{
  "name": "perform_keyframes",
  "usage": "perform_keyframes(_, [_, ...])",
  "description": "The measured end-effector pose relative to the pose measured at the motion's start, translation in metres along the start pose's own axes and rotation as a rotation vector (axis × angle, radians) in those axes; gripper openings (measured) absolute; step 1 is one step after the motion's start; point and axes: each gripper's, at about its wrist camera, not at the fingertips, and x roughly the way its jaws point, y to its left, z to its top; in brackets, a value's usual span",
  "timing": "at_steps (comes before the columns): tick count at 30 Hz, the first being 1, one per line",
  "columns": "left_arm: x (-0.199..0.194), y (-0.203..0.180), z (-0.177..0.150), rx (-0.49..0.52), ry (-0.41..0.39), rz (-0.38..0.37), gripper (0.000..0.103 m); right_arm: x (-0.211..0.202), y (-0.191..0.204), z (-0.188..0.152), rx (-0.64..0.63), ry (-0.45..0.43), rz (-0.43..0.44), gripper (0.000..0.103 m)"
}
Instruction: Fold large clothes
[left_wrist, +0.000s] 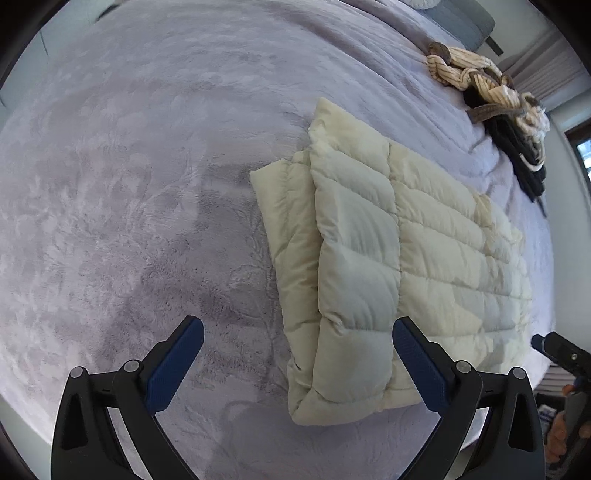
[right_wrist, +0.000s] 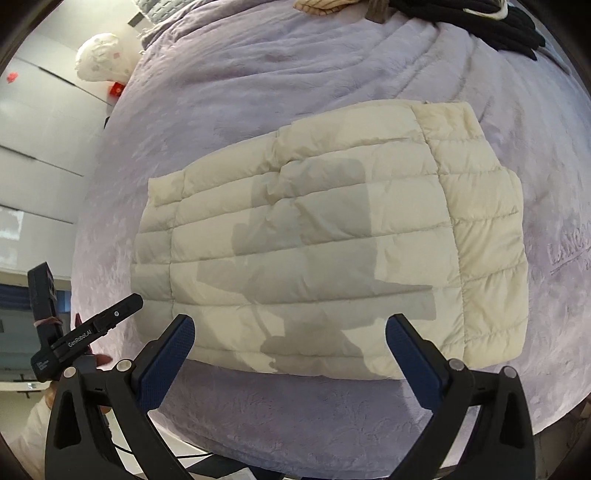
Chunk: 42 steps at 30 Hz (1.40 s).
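A cream quilted puffer jacket (left_wrist: 417, 243) lies folded into a flat rectangle on the lavender fleece blanket (left_wrist: 129, 184). My left gripper (left_wrist: 298, 326) hovers open above the jacket's near left corner, with one blue pad over the blanket and the other over the jacket. In the right wrist view the same jacket (right_wrist: 314, 240) fills the middle, its folded layer on the right. My right gripper (right_wrist: 291, 321) stands wide open above the jacket's near edge with nothing between its fingers. Shadows of both tools fall on the jacket. The left gripper (right_wrist: 99, 325) also shows at the left.
A heap of clothes lies at the bed's far side: a striped cream garment (left_wrist: 476, 74) and black clothing (left_wrist: 524, 155). A white patterned bundle (right_wrist: 99, 55) sits beyond the bed by pale cabinet doors (right_wrist: 37, 129). The blanket's near edge (right_wrist: 295, 435) drops off below the right gripper.
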Motion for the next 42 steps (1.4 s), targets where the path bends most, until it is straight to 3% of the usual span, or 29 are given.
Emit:
perform_keyframes(4, [0.000,0.014,0.009,-0.030,-0.016,-0.078,0.102,-0.003,0.000,0.005,-0.002,-0.006,-0.010,0.103])
perform_keyframes(9, [0.011,0.027,0.014,-0.082,-0.001,-0.118,0.102,0.001,0.004,0.018,0.021,-0.015,-0.007,0.099])
perform_keyframes(12, [0.014,0.030,0.016,-0.095,-0.002,-0.160,0.102,0.009,0.009,0.024,0.031,-0.008,-0.021,0.067])
perform_keyframes(14, [0.015,0.033,0.018,-0.101,-0.004,-0.198,0.102,0.017,0.011,0.028,0.034,0.006,-0.028,0.033])
perform_keyframes(16, [0.018,0.036,0.023,-0.104,-0.001,-0.228,0.102,0.024,0.012,0.032,0.032,0.013,-0.017,0.025])
perform_keyframes(25, [0.065,0.041,0.040,-0.115,0.112,-0.325,0.102,0.071,0.012,0.046,0.008,0.028,-0.029,0.023])
perform_keyframes(36, [0.091,-0.012,0.052,0.015,0.154,-0.358,0.102,0.091,-0.004,0.043,0.085,0.045,0.002,0.023])
perform_keyframes(38, [0.091,-0.022,0.051,0.034,0.149,-0.356,0.095,0.094,-0.007,0.043,0.093,0.050,0.011,0.023])
perform_keyframes(40, [0.090,-0.029,0.050,0.051,0.145,-0.356,0.063,0.096,-0.012,0.043,0.100,0.057,0.022,0.023])
perform_keyframes(42, [0.087,-0.035,0.049,0.067,0.141,-0.370,0.039,0.099,-0.016,0.045,0.107,0.063,0.040,0.023])
